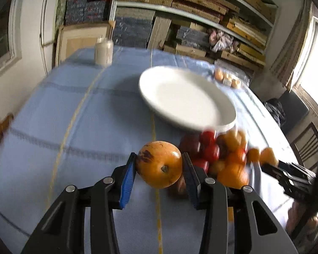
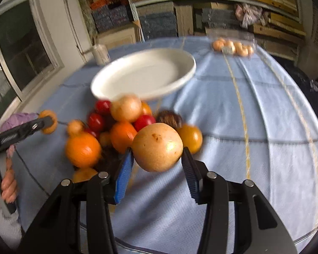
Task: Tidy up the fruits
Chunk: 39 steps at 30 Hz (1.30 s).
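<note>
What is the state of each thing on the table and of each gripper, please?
left gripper: shut on the orange fruit, held above the cloth.
right gripper: shut on the tan fruit.
white plate: empty, on the tablecloth.
fruit pile: loose heap beside the plate's near rim.
clear pack: at the far edge, holds small orange fruits; open or closed unclear.
jar: upright.

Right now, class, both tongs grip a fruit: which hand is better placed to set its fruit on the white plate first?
Probably left. Bare cloth lies between the orange in the left tongs and the plate; the right tongs, holding a tan fruit, must cross the fruit pile.
</note>
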{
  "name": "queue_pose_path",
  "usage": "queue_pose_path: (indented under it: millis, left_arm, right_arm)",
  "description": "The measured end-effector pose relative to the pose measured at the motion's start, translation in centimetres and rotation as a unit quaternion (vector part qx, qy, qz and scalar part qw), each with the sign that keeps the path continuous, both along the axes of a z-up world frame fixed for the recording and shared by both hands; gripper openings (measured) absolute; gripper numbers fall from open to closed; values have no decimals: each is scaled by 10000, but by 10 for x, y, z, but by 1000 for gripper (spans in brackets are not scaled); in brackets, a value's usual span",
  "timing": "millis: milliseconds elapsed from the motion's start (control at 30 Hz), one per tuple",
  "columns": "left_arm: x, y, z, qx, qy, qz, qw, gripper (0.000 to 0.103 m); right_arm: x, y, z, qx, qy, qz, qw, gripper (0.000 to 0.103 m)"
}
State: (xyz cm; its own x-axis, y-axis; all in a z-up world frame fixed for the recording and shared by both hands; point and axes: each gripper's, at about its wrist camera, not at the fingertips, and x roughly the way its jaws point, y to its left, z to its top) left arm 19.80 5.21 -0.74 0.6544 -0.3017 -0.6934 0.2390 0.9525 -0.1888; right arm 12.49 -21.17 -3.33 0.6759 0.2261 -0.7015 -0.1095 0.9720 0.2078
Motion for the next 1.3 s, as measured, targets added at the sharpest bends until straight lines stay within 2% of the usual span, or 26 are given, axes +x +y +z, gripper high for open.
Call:
queue_pose_path:
  millis: [100,200,367,533,600,700,733,967,1067,1200,1300]
  left_arm:
    - [31,-19,21,35,-155,-19,9999,43]
    - [66,-42,21,6,-28,-55,10000,43]
    - [111,-62,-5,18,346,83,9994,43]
    - [129,-64,-26,103,612,27,9981,43]
    - [128,-62,-26,147,543,35,9984,44]
    - [125,-60,-21,90,432,2,9990,60]
    - [123,-58,-19,65,378,21,9993,62]
    - [113,-34,-10,-132,261,213,9993,62]
    - [103,-17,-6,-218,204,420,9987,64]
    - [78,12,-9,-534,279,624,9962,67]
    - [55,25,-16,-555,338,706,9954,67]
  right_arm:
    - [21,4,36,-163,-294,-32,9994,46]
    - [64,13,50,-264,-336,-59,9991,46]
    - [134,20,20,-96,148,-208,9996,46]
    - [159,21,1,-106,404,-121,9991,46]
    - [161,20,-3,-90,360,-141,9992,47]
    - [160,21,-4,-164,344,-70,9993,52]
    - [158,21,-4,-192,305,-94,9993,52]
    - [130,2,17,31,-95,-253,9996,52]
    - [117,-11,19,294,-137,-389,9987,53]
    - [92,-23,17,538,-132,-519,9971,53]
    - [61,-26,16,616,-262,-597,9960,64]
